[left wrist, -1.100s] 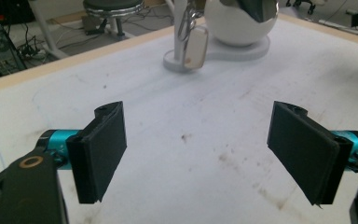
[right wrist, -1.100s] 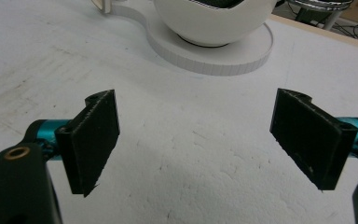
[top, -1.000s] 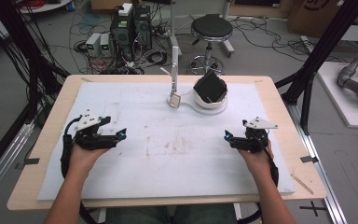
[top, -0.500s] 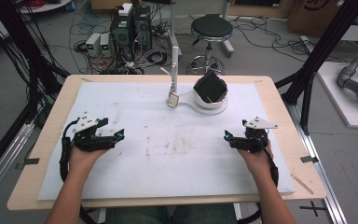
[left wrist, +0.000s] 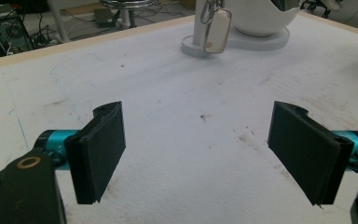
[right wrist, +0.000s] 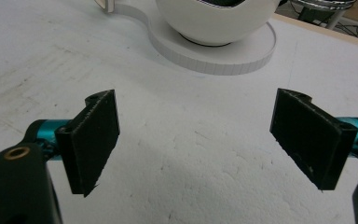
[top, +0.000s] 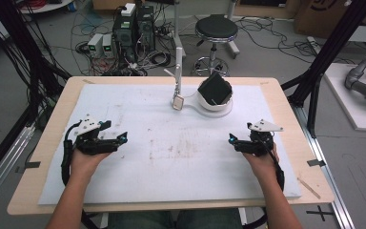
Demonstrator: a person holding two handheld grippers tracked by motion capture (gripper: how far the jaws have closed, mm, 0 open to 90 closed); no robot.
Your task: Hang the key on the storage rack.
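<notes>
White stand [top: 214, 104] and hanging tag [top: 177, 102] parked at the far middle of the worktop [top: 286, 114]

Left tool [top: 119, 139] and right tool [top: 232, 141] are held wide open, empty, near the front, probably readied for reaching in.

Wooden table [top: 286, 102] topped with a stained white sheet [top: 138, 109]. Beyond it, grey floor [top: 43, 52] — tangled cables [top: 83, 19], computer towers [top: 134, 26], a black round stool [top: 216, 27]. Black frame posts [top: 331, 47] at both sides; cardboard box [top: 321, 12] far right.
</notes>
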